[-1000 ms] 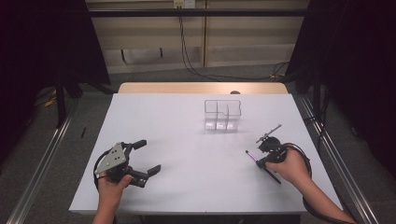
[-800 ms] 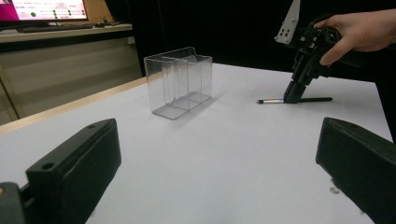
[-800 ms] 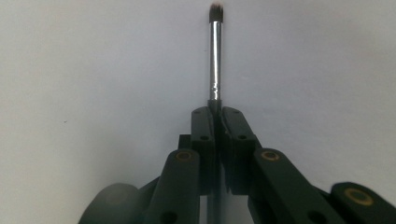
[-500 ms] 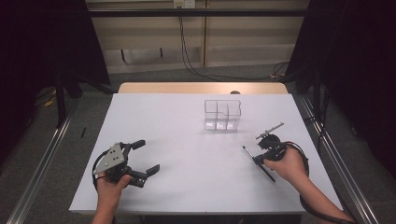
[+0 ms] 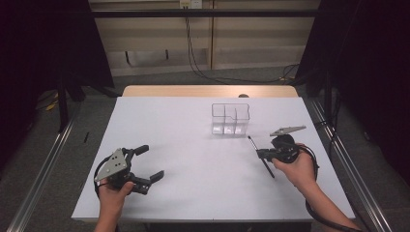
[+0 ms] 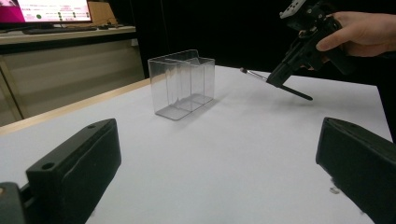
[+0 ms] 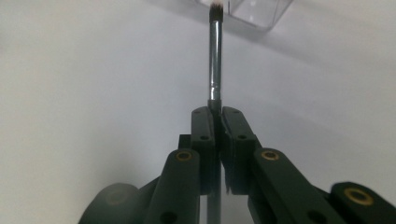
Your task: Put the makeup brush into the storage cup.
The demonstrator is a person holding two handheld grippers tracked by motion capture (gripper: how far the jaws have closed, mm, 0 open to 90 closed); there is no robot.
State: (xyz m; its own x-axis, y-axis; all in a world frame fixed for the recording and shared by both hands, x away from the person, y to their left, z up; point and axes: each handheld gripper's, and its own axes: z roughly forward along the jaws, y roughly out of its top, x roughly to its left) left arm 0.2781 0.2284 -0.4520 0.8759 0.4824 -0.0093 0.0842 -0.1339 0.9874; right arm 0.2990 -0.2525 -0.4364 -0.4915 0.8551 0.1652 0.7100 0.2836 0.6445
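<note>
A clear plastic organiser [image 5: 230,118] with several compartments stands upright at the table's far middle. My right gripper [image 5: 260,154] hovers just to its near right, shut on a thin brush [image 5: 268,169]. In the right gripper view the brush [image 7: 215,56] sticks straight out from the closed jaws [image 7: 215,116], its bristle tip close to the organiser's [image 7: 254,11] base. The left gripper view shows the organiser [image 6: 182,81] and the brush [image 6: 254,74] held aslant above the table. My left gripper [image 5: 152,162] rests open near the front left, nothing between its fingers.
A white table [image 5: 183,145] carries everything, with a wooden strip [image 5: 208,91] along its far edge. Metal rails [image 5: 43,169] run down both sides of the table. Cables [image 5: 203,67] lie on the floor behind it.
My right gripper has carried the brush forward and a little left, so its tip is nearer the organiser. The left gripper has hardly moved.
</note>
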